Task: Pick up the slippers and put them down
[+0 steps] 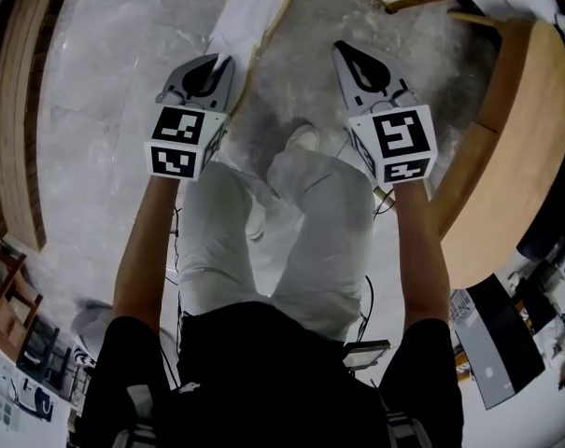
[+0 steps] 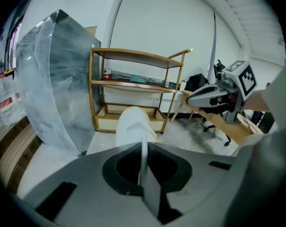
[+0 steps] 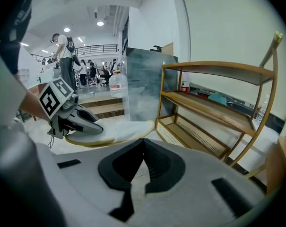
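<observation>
**A:** What does the left tool (image 2: pixel 143 144) have hold of?

**B:** Its jaws are pinched nearly together on the thin edge of a white slipper (image 2: pixel 133 122). The slipper juts straight out past the tips, with its far end pointing at the shelf rack (image 2: pixel 133 56). It is near the rack but not touching it.

**A:** And the right tool (image 3: pixel 143 142)?

**B:** Its jaws are closed too, pad tips meeting with nothing between them. It hangs in front of the rack alongside the left tool, and both point downward.

**A:** Is the slipper on the floor (image 1: pixel 105 110)?

**B:** From the right gripper view it looks to be carried roughly level, sole down, above the bare floor in front of the rack. I can't say how far clear of it. Only this one slipper shows, and I can't find a second anywhere before the rack or by the desk (image 1: pixel 534 119) beside it.

**A:** Which step is this, then?

**B:** My guess is the pick-up is done and the putting-down is in hand. The grip is made and the slipper hangs over open floor in front of the rack.

**A:** What does the next move need?

**B:** The sole should settle flat on the floor short of the rack before the left jaws part. The grip is only on an edge, so the free end may sag or swing, and it needs to go down gently. After that the jaws can open and draw back from the rack without dragging the slipper along.
</observation>
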The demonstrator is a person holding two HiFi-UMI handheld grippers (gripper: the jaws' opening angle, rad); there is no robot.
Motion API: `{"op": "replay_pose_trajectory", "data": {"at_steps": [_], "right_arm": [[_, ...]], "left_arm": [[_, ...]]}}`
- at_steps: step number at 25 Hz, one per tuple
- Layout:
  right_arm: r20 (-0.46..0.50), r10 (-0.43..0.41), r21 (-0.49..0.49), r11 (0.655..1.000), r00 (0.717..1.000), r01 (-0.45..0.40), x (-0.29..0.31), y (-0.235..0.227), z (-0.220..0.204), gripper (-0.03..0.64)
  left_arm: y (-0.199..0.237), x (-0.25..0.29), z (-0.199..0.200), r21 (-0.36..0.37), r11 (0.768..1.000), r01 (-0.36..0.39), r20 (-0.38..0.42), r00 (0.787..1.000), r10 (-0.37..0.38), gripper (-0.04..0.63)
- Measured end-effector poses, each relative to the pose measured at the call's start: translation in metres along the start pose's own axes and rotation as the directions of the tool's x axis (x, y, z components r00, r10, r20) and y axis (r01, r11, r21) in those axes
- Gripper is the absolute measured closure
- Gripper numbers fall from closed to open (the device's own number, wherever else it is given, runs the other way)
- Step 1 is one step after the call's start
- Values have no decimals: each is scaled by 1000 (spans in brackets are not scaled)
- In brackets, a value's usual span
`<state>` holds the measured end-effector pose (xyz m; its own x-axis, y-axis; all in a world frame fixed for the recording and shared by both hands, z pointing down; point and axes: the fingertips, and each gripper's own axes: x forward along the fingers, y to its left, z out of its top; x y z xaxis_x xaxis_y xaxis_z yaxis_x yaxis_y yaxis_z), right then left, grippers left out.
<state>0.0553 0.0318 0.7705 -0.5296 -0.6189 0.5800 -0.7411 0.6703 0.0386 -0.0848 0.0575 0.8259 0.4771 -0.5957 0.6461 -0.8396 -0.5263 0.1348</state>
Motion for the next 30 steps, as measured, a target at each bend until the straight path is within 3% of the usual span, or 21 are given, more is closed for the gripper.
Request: {"op": "replay_pose_trajectory", "data": {"at_steps": [17,27,30], "right_arm": [[-5,-1,-121,993,1000,1,92,-8,-102,617],[-25,2,-111,994,1000,-4,128,-7,-151,617],[-30,3,-116,993,1000,-7,133,-6,-161,617]], "left_arm": [[35,103,-75,71,997,27,57,998,-31,574],[43,140,-95,120,991,65,46,996,-71,574],[44,151,-103,98,992,77,30,996,-80,574]]}}
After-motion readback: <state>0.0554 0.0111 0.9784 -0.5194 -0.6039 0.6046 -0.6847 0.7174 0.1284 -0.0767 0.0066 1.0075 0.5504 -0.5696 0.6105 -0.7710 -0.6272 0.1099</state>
